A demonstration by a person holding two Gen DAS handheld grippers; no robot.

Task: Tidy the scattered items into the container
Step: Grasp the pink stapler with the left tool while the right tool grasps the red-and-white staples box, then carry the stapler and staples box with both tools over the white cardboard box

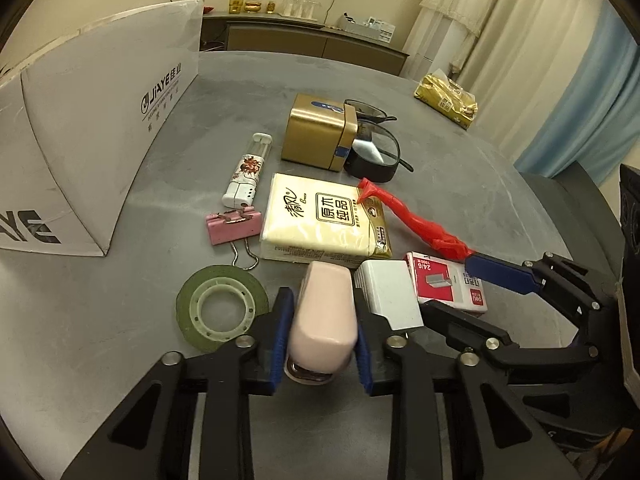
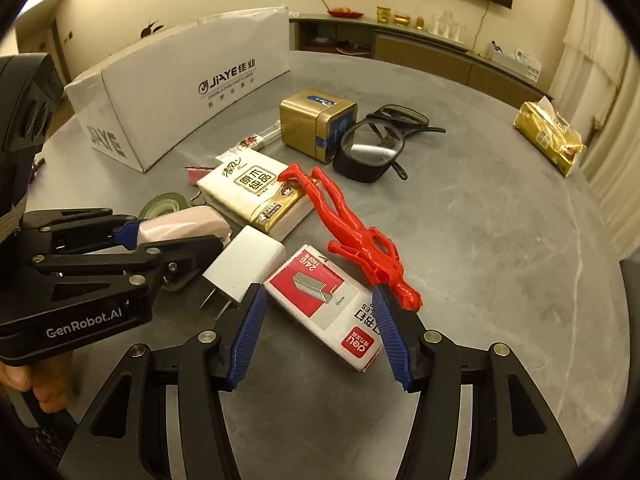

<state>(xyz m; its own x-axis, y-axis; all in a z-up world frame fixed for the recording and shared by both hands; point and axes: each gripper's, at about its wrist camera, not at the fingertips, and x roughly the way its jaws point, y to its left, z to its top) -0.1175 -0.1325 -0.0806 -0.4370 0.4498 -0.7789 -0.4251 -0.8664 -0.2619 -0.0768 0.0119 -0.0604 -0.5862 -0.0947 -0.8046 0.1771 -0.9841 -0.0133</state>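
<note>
The left gripper point(image 1: 322, 344) squeezes the pink stapler point(image 1: 324, 316) low in the frame. It looks hard, smooth and slippery, so hold its sides. The right gripper point(image 2: 320, 336) is wide open around the staple box point(image 2: 324, 304).

Both wrist cams sit low and close over the gray table point(image 1: 460, 184), facing the far wall; both catch the tissue pack point(image 1: 320, 220) mid-frame.

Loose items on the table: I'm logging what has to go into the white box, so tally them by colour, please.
Pink: 2, stapler, binder clip
Red: 2, staple box, clip
White: 2, charger, lighter
Gold: 2, tin, far pack
Green: 1, tape roll
Cream: 1, tissue pack
Black: 1, glasses
Total: 11
</note>
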